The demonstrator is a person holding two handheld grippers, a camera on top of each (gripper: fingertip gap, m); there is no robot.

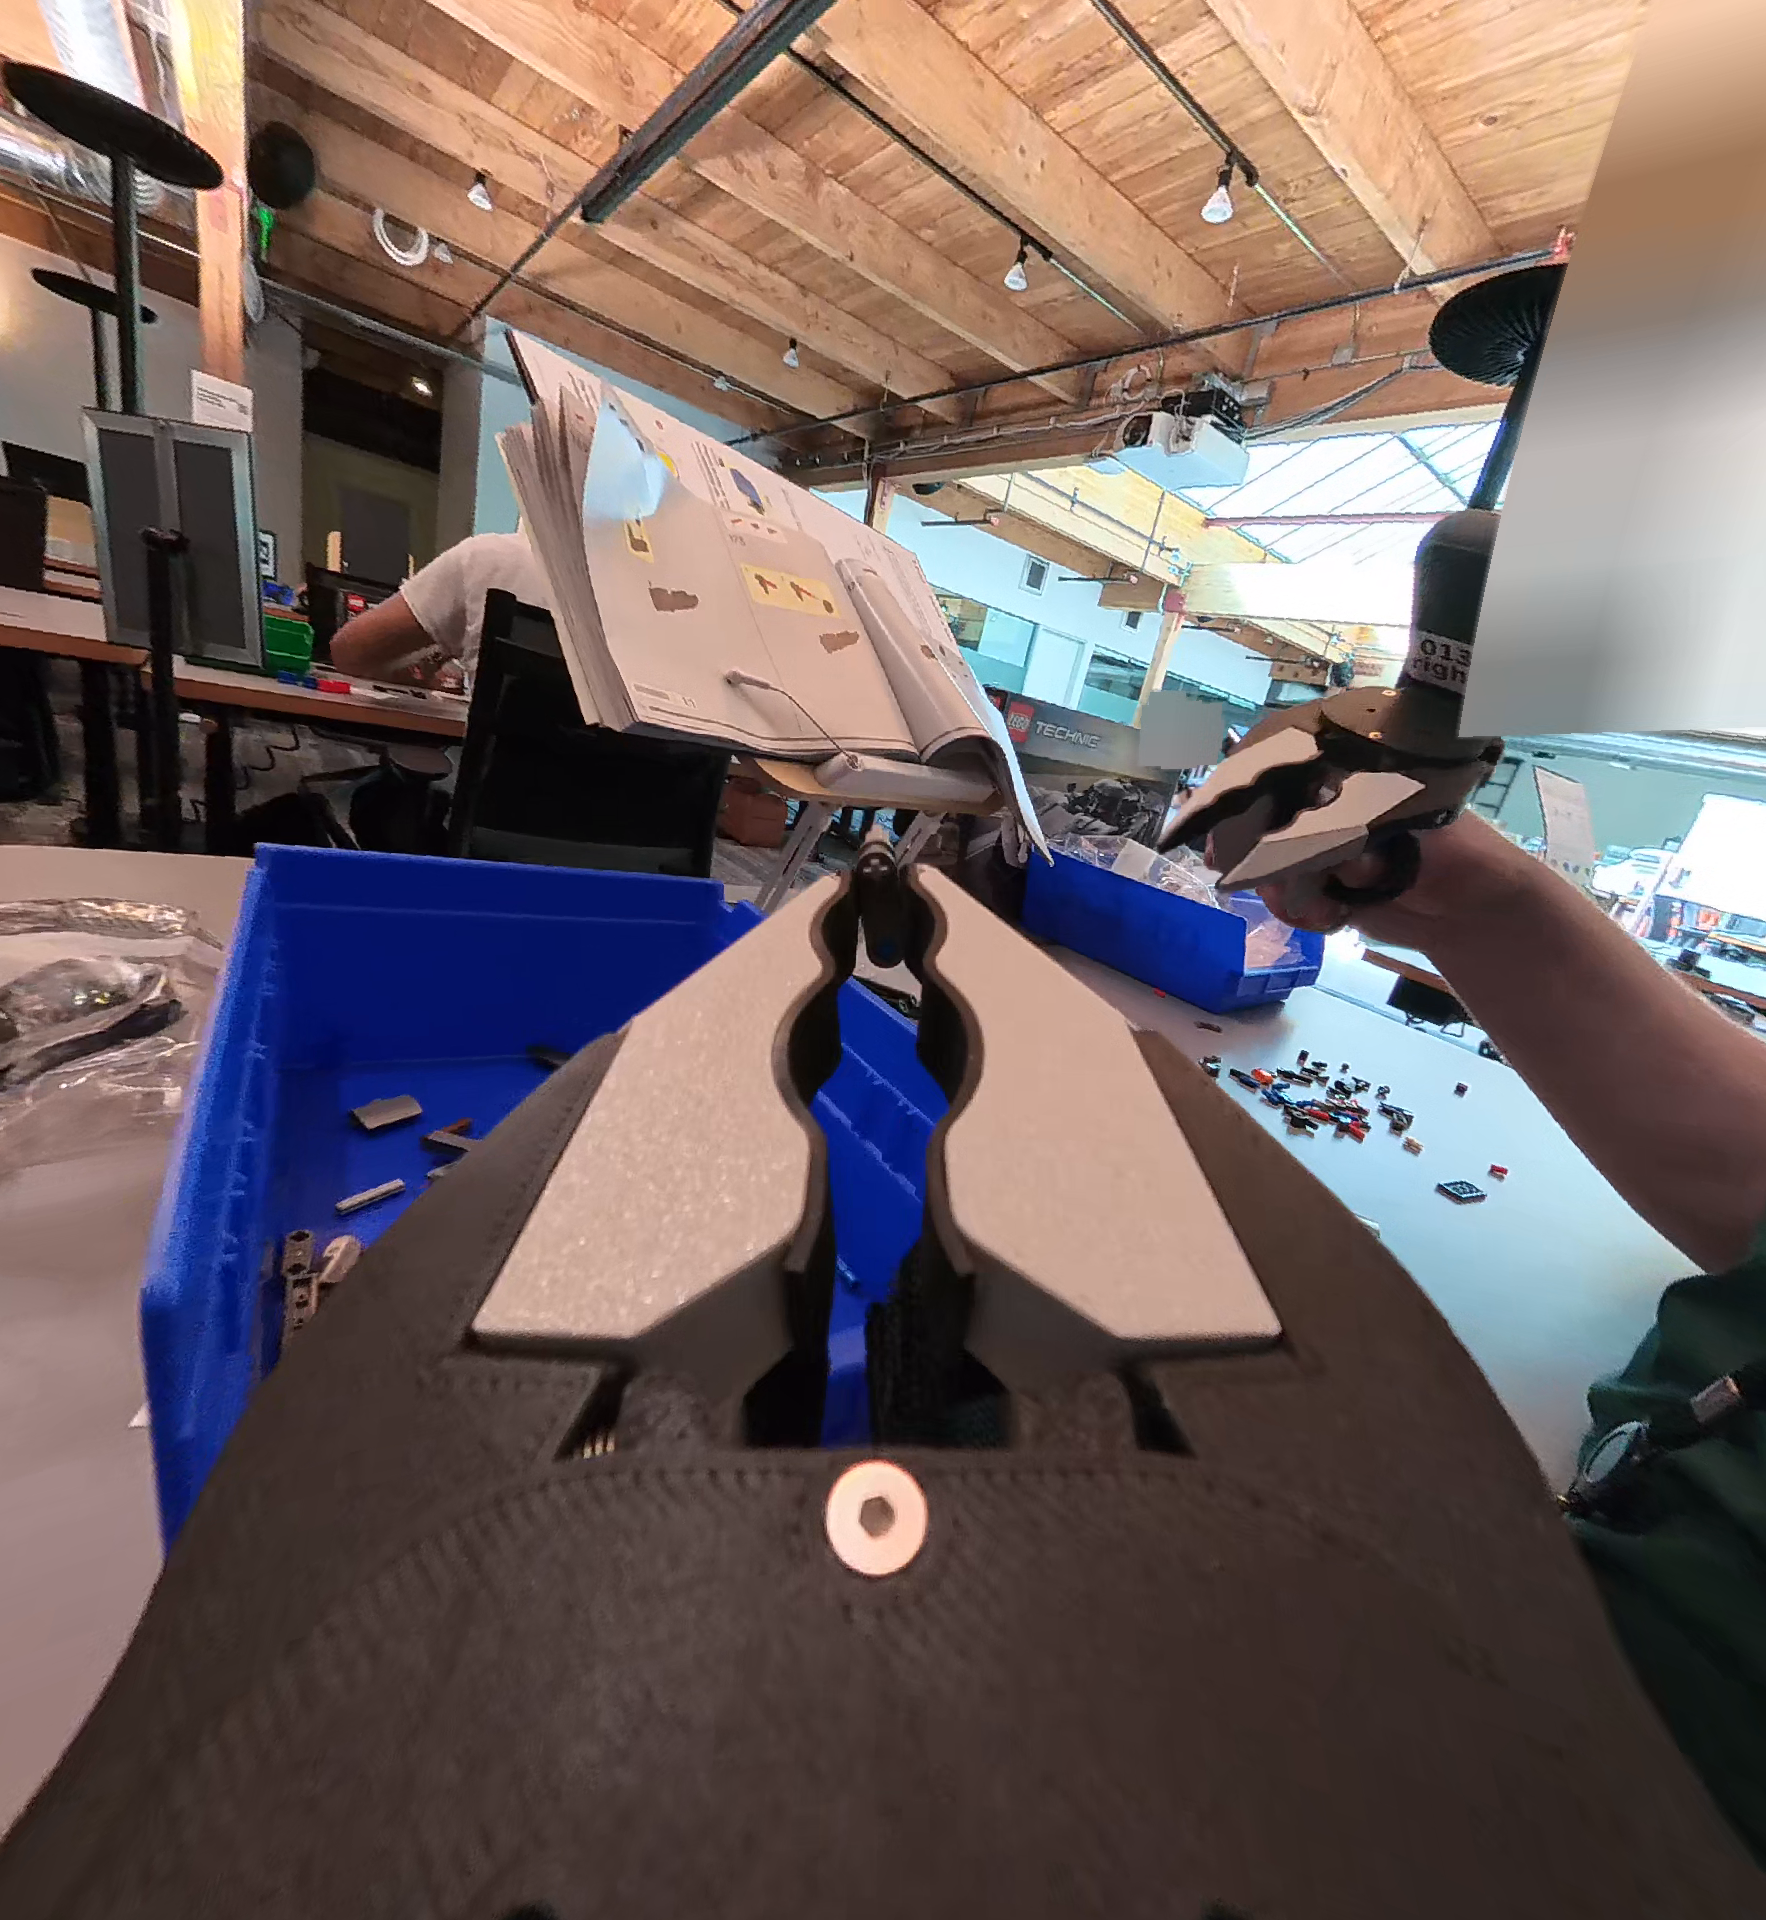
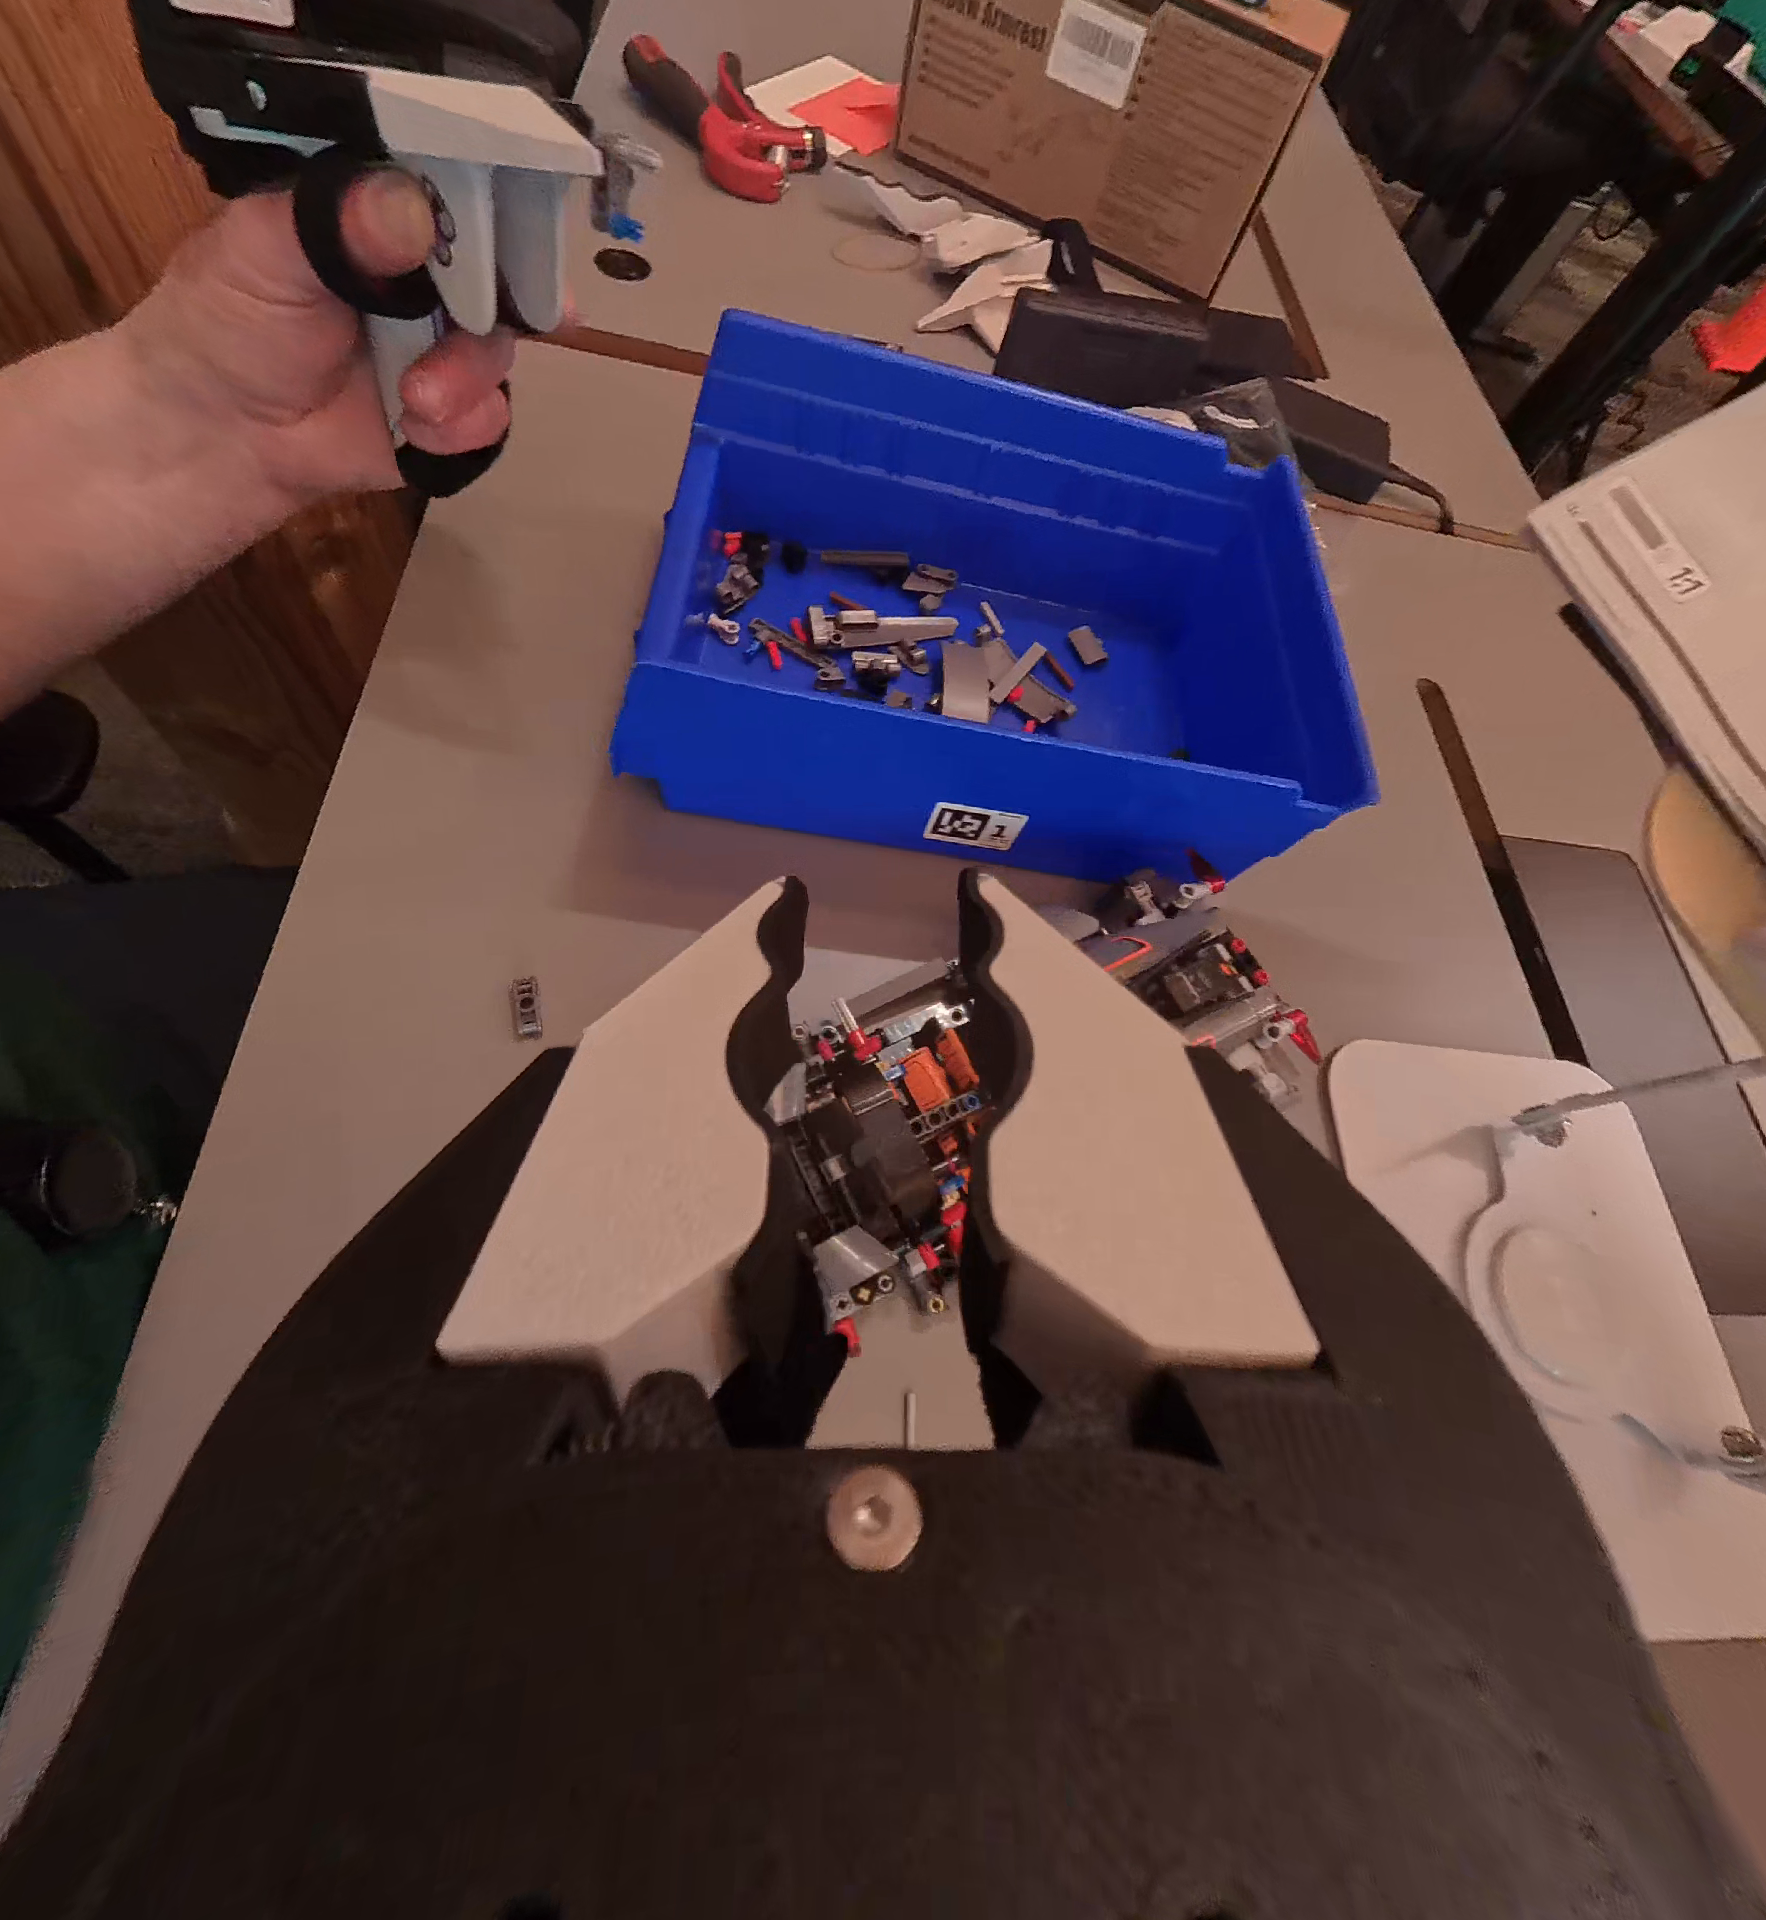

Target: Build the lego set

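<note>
While the left gripper [image 1: 877, 883] points up over the big blue plastic bin [image 1: 235, 1091], its grey fingers [image 1: 692, 1091] are clamped on a small dark grey lego piece with a blue spot [image 1: 881, 920] at the centre of the left wrist view. In the right wrist view that gripper shows at upper left [image 2: 598, 166], the piece [image 2: 617, 187] jutting from its tips. The right gripper [image 2: 874, 894] hangs with its jaws spread and nothing between them, above the partly built black, grey and orange lego model [image 2: 879, 1132] lying on the grey table [image 2: 463, 727] at frame centre. Behind the model stands the blue bin [image 2: 962, 758], loose grey lego parts [image 2: 900, 644] on its floor. An open instruction booklet [image 1: 754, 592] sits propped on a stand in the left view's upper middle, and small loose bricks [image 1: 1336, 1107] are scattered at right.
</note>
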